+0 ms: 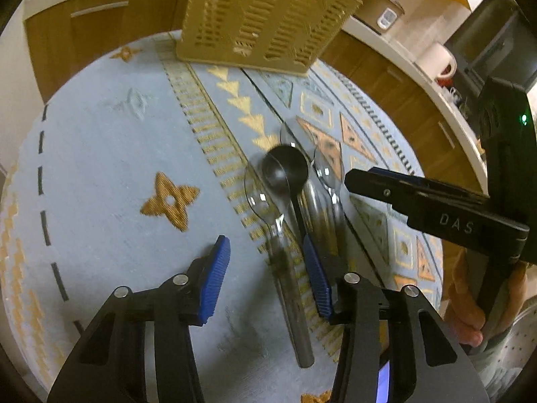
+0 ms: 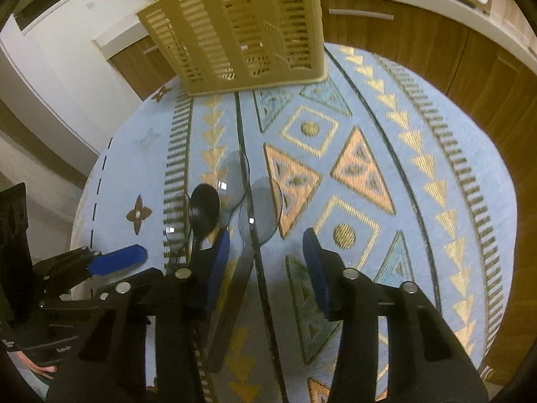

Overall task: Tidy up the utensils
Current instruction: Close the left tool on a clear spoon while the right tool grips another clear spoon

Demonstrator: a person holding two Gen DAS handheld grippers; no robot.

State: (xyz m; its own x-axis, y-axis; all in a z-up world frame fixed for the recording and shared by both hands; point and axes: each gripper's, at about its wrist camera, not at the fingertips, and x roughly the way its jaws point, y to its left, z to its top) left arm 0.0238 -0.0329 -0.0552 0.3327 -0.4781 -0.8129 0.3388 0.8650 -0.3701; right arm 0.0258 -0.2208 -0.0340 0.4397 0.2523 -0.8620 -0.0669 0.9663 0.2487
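Observation:
Several spoons lie side by side on a patterned blue tablecloth: one black spoon and clear plastic spoons with dark handles. My left gripper is open, its blue pads on either side of a clear spoon's handle, above the cloth. My right gripper is open over another clear spoon, the black spoon just left of its left pad. A beige slotted utensil basket stands at the table's far edge, also in the right wrist view.
The right gripper's body reaches in from the right in the left wrist view. The left gripper shows at the left in the right wrist view. Wooden cabinets and a white counter with a rice cooker surround the round table.

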